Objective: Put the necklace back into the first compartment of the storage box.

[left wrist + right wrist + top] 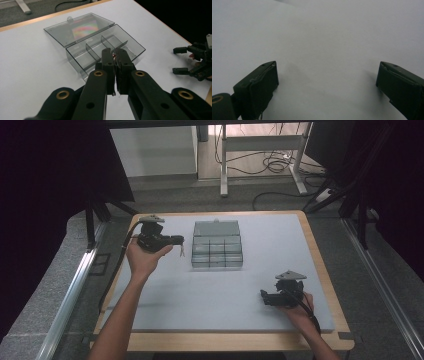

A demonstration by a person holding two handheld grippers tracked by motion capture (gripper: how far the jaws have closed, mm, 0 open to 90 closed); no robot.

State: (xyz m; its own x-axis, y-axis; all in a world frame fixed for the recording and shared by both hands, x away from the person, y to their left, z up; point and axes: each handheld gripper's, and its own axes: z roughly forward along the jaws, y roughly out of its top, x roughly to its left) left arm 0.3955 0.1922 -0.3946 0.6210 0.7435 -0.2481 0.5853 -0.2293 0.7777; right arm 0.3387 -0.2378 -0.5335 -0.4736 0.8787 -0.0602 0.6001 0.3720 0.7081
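I count 2 grippers, 1 box and 1 small held item on the light grey table top with wooden edge (280, 270).

Nearest to me, at the front right, is the black two-jaw right gripper (266, 298) in the person's right hand (298, 312). It rests low on the table surface, well apart from the box. In the right gripper view its jaws stand wide apart, with bare grey surface between them; it holds nothing.

Farther away, at the left, the person's left hand (142, 260) holds the black two-jaw left gripper (178, 239) w/ the grey three-cornered plate on top. In the left gripper view (115, 65) the jaws are almost fully closed, w/ only a thin slit between the pads. In this slit sits a small thin item with an orange-brown bit (114, 57) near the tips, and a thin piece hangs out below the jaws. I cannot tell exactly what it is; it is too small. In the high view it hangs pale below the jaw tips (182, 251), just beside the box's left side, not touching it.

Behind this, approx. in the table's middle, stands the smoky transparent plastic box with compartments (217, 253). It is open; its hinged lid (216, 228) lies flat back on the far side. Thin dividers cut the inside into compartments; I can't count them surely. In the left gripper view the lid (77, 28) shows a rainbow reflection.
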